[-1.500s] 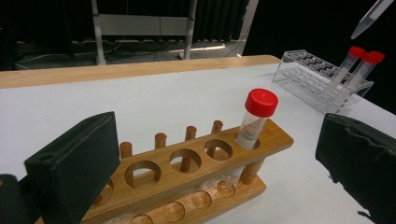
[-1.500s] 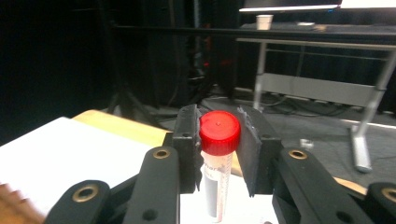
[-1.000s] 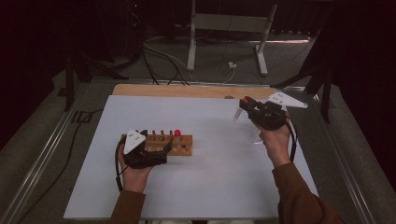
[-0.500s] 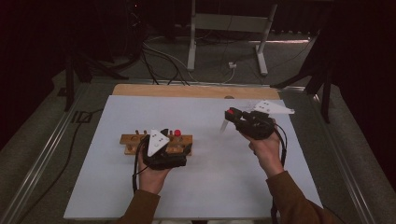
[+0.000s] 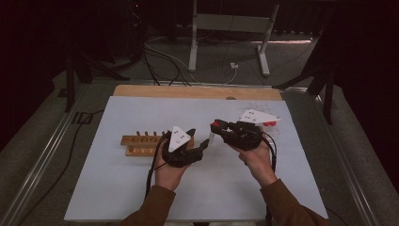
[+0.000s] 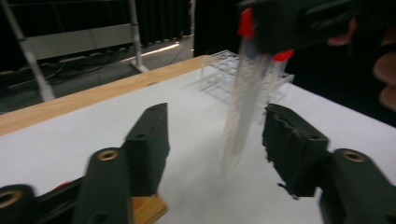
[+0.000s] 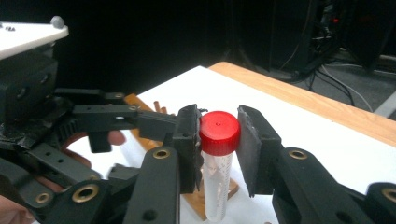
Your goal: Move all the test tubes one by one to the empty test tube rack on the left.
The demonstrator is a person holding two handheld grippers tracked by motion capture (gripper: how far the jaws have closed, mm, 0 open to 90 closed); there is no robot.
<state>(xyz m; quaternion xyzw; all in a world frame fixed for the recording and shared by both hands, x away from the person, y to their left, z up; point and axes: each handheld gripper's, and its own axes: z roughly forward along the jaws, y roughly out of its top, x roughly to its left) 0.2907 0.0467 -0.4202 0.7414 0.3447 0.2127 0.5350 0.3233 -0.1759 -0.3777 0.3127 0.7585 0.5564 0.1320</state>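
My right gripper (image 5: 218,126) is shut on the red cap (image 7: 219,133) of a clear plastic tube (image 7: 217,186), which hangs down above the white table (image 5: 117,197). My left gripper (image 5: 200,138) points right at it from the middle of the table. In the left gripper view the blurred tube (image 6: 243,107) hangs between the two black fingers (image 6: 149,140), with a gap on each side. These jaws have just been closing. Behind the left hand lies a wooden rack (image 5: 141,145) with a row of holes.
A clear plastic tube rack (image 5: 268,123) with red-capped tubes stands at the table's right, behind the right gripper. A wooden strip (image 5: 197,92) borders the far edge. Cables and a metal stand (image 5: 230,28) are on the floor beyond.
The left hand has left the wooden rack and moved right to the table's middle, its jaws narrower. The right hand has carried the tube left and nearer, down between those jaws.
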